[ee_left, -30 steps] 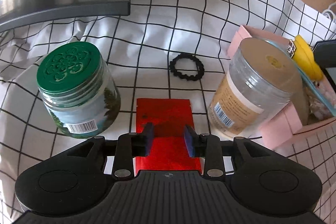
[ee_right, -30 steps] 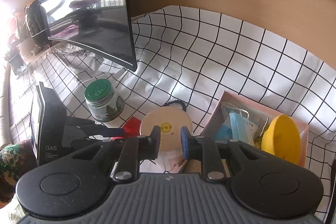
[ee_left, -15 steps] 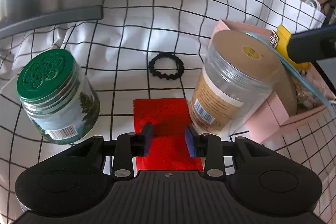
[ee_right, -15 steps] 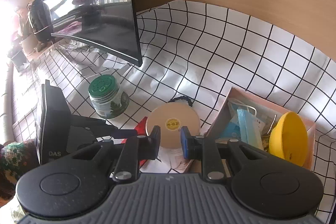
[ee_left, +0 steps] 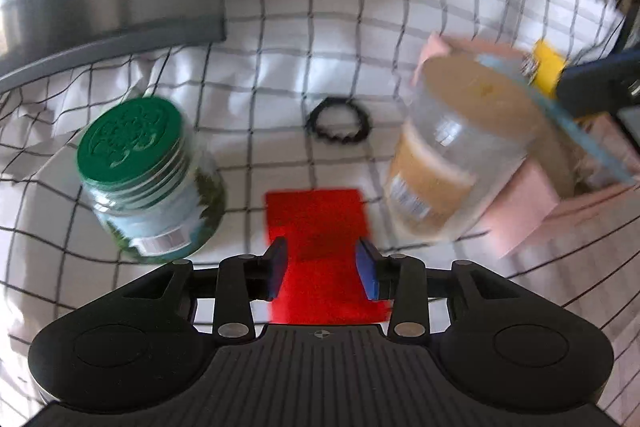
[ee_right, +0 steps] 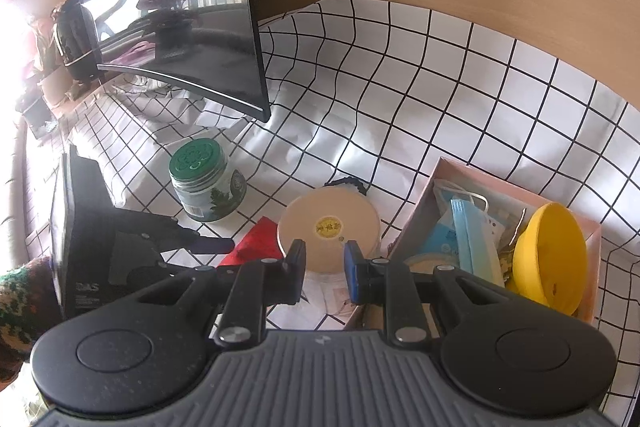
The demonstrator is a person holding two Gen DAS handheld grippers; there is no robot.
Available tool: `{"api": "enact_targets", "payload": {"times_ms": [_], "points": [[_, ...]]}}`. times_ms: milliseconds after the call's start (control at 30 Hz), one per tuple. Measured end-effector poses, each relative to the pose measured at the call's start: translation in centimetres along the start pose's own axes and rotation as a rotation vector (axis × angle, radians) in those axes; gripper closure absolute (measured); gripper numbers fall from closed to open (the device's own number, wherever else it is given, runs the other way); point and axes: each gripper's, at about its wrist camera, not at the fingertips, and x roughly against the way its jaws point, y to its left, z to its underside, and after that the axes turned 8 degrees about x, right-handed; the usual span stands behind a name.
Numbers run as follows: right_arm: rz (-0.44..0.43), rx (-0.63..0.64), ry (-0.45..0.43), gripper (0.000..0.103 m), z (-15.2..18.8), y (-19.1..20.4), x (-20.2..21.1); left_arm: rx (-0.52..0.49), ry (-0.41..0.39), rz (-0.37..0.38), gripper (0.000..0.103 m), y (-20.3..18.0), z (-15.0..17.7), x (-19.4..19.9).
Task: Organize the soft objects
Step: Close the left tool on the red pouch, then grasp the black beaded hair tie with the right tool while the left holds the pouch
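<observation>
A black hair tie (ee_left: 338,119) lies on the checked cloth, between a green-lidded jar (ee_left: 146,181) and a tan-lidded jar (ee_left: 454,155). A flat red packet (ee_left: 320,227) lies nearer. My left gripper (ee_left: 322,269) is open and empty, hovering over the red packet. My right gripper (ee_right: 325,269) is open and empty, above the tan-lidded jar (ee_right: 329,227). The hair tie (ee_right: 348,183) peeks out behind that jar. A pink box (ee_right: 456,171) on the right holds a blue face mask (ee_right: 468,243) and a yellow bowl (ee_right: 548,255).
A monitor (ee_right: 180,27) stands at the back left on the checked tablecloth (ee_right: 400,99). The wooden wall runs behind. The left gripper body (ee_right: 100,231) shows at the left of the right wrist view. The pink box (ee_left: 528,203) sits right of the tan-lidded jar.
My left gripper has swung, so the scene shifted right and blurred; it still hovers over the red packet. My right gripper drifted slightly. Both stay open.
</observation>
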Motion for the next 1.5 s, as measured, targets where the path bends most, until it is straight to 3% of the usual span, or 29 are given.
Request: {"api": "enact_targets", "payload": {"times_ms": [233, 267, 400, 433, 533, 633, 833, 1133, 1333, 1433, 1500], "points": [[0.000, 0.004, 0.000, 0.083, 0.2, 0.1, 0.3, -0.121, 0.048, -0.048, 0.059, -2.5, 0.5, -1.3], [-0.001, 0.003, 0.001, 0.083, 0.3, 0.0, 0.4, -0.114, 0.049, -0.044, 0.056, -2.6, 0.4, -1.4], [-0.005, -0.001, 0.011, 0.083, 0.5, -0.1, 0.2, -0.055, 0.055, 0.037, 0.026, -2.2, 0.4, -1.5], [-0.005, -0.001, 0.012, 0.083, 0.6, -0.1, 0.1, -0.048, 0.053, 0.049, 0.025, -2.2, 0.4, -1.6], [-0.007, 0.002, 0.013, 0.083, 0.6, 0.0, 0.1, -0.004, 0.015, 0.056, 0.030, -1.6, 0.4, -0.7], [-0.007, 0.008, 0.014, 0.083, 0.5, 0.0, 0.0, -0.010, -0.055, -0.035, 0.030, -1.4, 0.4, 0.0], [-0.013, 0.018, 0.020, 0.083, 0.2, 0.3, -0.3, 0.016, 0.028, -0.077, 0.030, -0.3, 0.1, -2.0], [0.023, 0.048, 0.027, 0.083, -0.4, 0.5, -0.6, -0.024, 0.028, -0.049, 0.025, -0.2, 0.4, -2.6], [-0.022, 0.038, 0.046, 0.082, -5.0, -0.4, -1.0, -0.030, 0.033, -0.053, 0.034, 0.1, 0.7, -2.0], [-0.096, -0.044, 0.140, 0.072, -8.2, -1.5, -3.5, -0.033, 0.030, -0.046, 0.043, 0.5, 0.8, -1.7], [-0.134, -0.062, 0.208, 0.072, -9.8, -1.7, -5.8, -0.017, 0.025, -0.031, 0.045, 1.2, 0.9, -1.4]]}}
